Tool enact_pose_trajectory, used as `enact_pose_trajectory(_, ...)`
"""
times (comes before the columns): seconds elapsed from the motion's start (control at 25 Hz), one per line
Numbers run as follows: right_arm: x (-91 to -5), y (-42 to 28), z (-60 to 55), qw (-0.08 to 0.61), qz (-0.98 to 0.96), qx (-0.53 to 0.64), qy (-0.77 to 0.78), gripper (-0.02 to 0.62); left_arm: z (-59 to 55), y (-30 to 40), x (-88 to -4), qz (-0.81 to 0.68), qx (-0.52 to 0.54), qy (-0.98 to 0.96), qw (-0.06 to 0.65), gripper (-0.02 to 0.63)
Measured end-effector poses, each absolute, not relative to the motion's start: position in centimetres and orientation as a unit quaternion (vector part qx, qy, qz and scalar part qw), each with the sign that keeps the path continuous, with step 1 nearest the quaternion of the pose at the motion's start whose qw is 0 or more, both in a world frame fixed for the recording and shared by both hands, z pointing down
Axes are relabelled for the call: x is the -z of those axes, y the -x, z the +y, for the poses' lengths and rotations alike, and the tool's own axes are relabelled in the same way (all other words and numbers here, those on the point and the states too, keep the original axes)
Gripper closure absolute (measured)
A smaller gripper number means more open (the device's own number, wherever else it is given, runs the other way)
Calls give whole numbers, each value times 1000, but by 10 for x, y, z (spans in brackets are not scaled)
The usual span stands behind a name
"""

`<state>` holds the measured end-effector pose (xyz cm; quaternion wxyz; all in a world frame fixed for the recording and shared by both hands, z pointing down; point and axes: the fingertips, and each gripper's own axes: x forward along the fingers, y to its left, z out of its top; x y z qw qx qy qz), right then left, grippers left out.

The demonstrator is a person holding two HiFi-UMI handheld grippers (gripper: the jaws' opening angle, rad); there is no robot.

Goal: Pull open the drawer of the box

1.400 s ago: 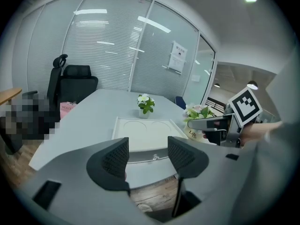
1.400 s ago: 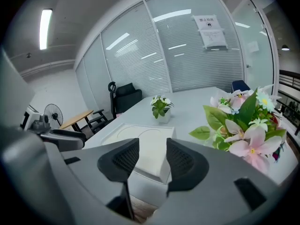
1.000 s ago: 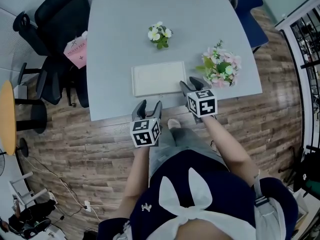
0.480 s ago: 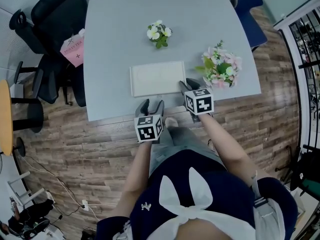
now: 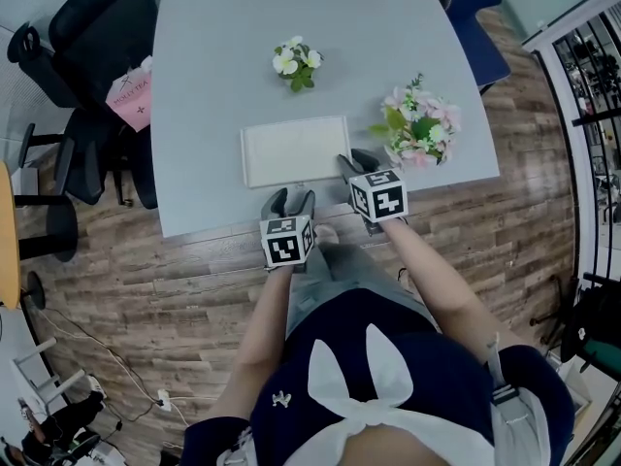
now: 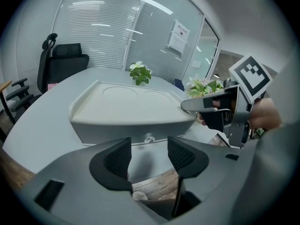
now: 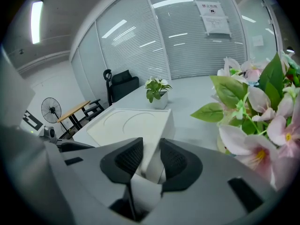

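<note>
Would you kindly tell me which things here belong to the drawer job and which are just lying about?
Job: white box; its drawer knob.
Lying about: white flower pot; pink bouquet; pink bag; black chair.

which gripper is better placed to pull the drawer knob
Left: the left gripper is open, facing the drawer knob; the right gripper has just been closing its jaws on the box corner.

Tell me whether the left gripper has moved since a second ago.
Yes. The left gripper has edged closer to the front of the box.
</note>
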<state>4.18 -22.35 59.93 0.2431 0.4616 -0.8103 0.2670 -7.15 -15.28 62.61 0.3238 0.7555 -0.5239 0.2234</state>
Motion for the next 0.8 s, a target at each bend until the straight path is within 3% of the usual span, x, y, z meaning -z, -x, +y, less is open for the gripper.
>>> enact_pose_trajectory(0.6,-599,-41,-224,249,-814,-254,-460,471,-162,63,-642,-531,-247,-733,344,418)
enact_pose_trajectory(0.8,-599,-41,-224,256,-811,-259,-457,471,-165,62,-643,-540,-250,-724,350,468)
